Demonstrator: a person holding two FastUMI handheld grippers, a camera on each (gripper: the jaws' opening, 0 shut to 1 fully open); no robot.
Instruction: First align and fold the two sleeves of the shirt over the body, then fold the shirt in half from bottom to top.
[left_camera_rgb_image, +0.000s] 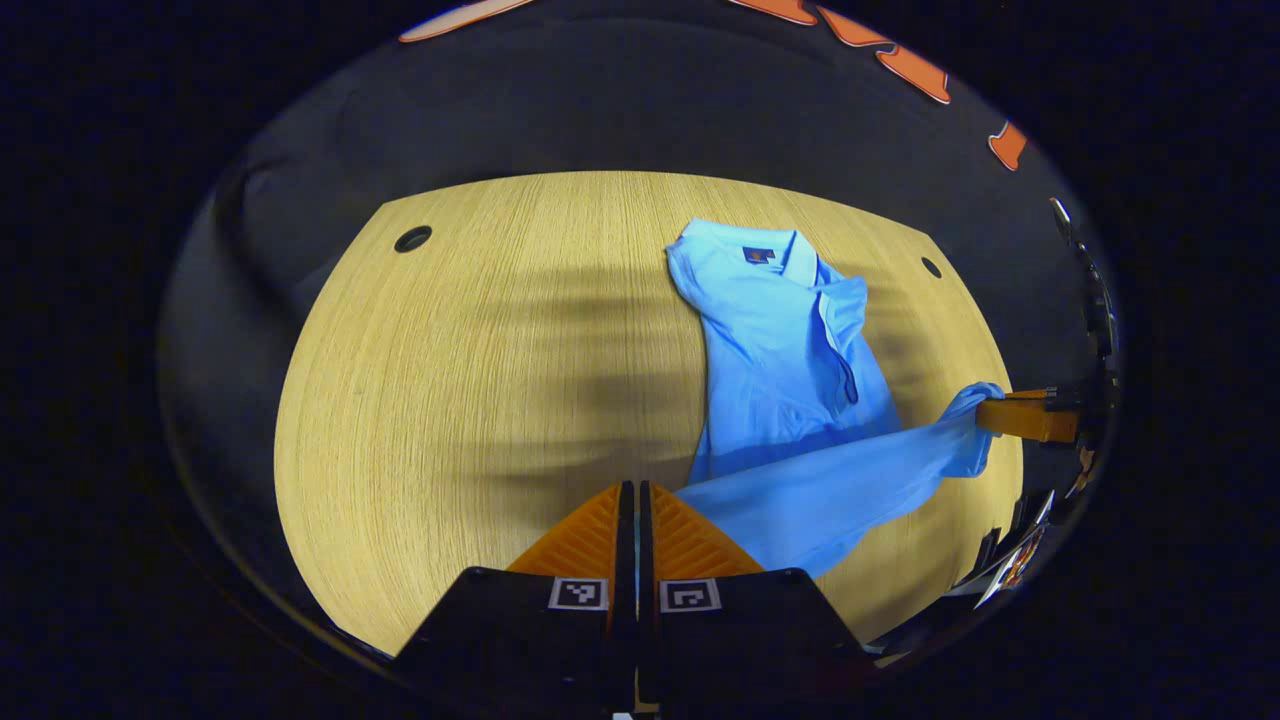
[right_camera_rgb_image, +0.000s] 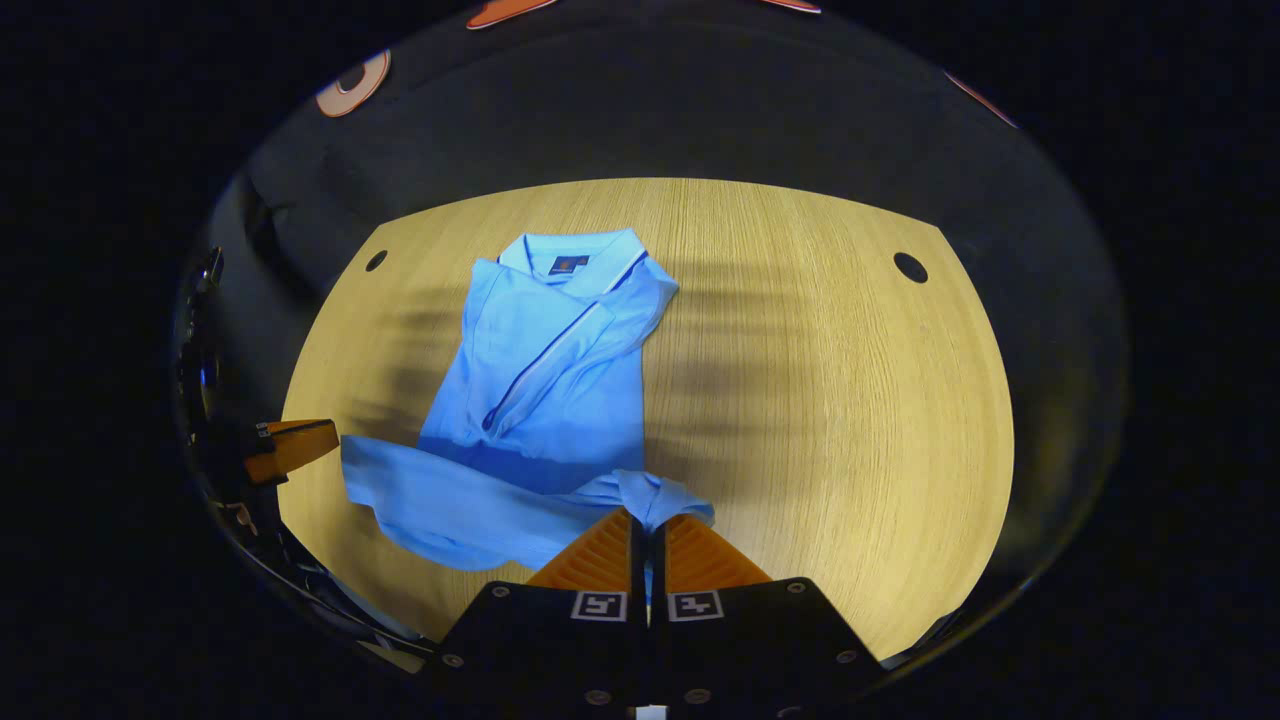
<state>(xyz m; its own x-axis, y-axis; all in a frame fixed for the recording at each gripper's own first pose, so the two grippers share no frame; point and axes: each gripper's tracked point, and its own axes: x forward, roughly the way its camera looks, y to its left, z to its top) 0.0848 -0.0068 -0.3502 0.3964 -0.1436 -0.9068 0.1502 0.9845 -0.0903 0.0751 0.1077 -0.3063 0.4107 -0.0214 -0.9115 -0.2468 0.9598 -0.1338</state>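
On the wooden surface (left_camera_rgb_image: 450, 380) lies a light blue shirt (left_camera_rgb_image: 775, 340), its collar (left_camera_rgb_image: 790, 250) at the far end with a small dark label inside it. Both sleeves are already folded in over the body, so the upper part of the shirt forms a narrow column running away from the collar. The lower part of the shirt is lifted and pulled into a band that runs crosswise below that column.

In the left gripper view, the left gripper (left_camera_rgb_image: 631, 495) has its fingers pressed together, with the near edge of the blue band just beside them; whether any cloth is caught between them cannot be told. The right gripper (left_camera_rgb_image: 1000, 412) shows at the far end of the band from the collar, with bunched hem wrapped over its tip.

In the right gripper view, the right gripper's fingers (right_camera_rgb_image: 690, 550) are clamped on a gathered corner of the hem (right_camera_rgb_image: 650, 495), which puckers right at their tips. The left gripper (right_camera_rgb_image: 300, 447) shows near the other end of the band, just beside the cloth's edge. Two dark round holes (right_camera_rgb_image: 910, 267) sit in the surface's far corners, either side of the collar.
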